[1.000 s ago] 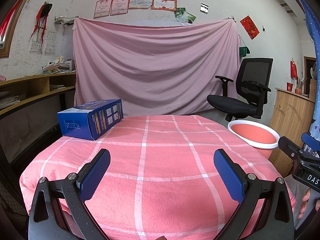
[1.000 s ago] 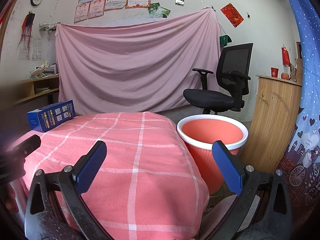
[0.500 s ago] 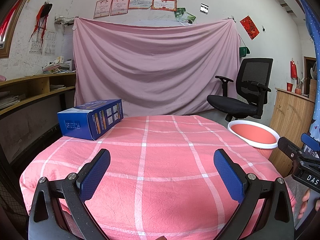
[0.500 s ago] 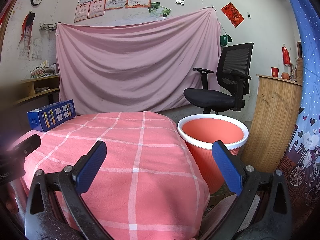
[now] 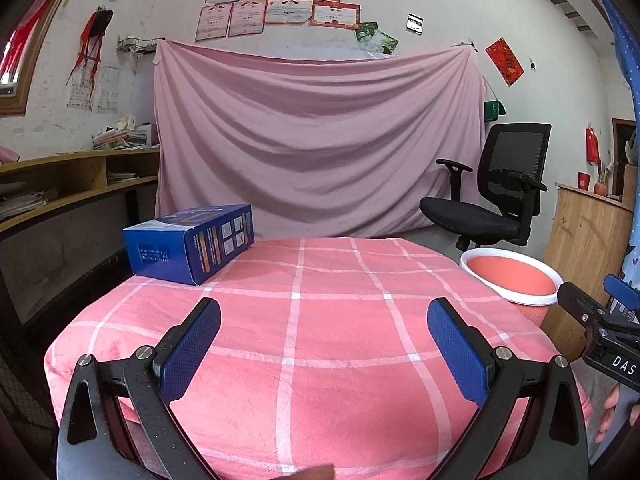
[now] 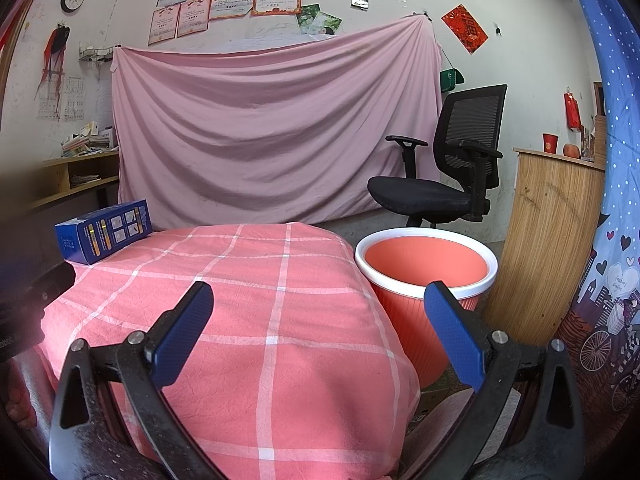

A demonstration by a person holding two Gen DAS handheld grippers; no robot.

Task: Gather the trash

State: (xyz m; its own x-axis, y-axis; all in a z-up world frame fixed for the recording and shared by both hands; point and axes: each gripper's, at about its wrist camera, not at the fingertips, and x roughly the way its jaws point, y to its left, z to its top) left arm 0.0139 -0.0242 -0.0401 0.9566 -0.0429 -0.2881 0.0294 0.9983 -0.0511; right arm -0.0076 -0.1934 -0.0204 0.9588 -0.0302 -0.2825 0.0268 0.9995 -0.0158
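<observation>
A table draped in a pink cloth with a white check pattern (image 5: 320,344) carries one item: a rectangular blue cardboard box (image 5: 190,242) lying flat at its far left corner. On the floor just beside the table's right edge stands a round salmon-coloured plastic bin with a white rim (image 6: 426,264), its mouth open upward.

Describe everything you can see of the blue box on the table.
The blue box is a rectangular carton, cardboard by its look, with small white picture panels and orange stripes printed on one long side. It appears closed and lies flat at the far left corner of the pink checked tablecloth, touching nothing else. Neither gripper is near it.
</observation>
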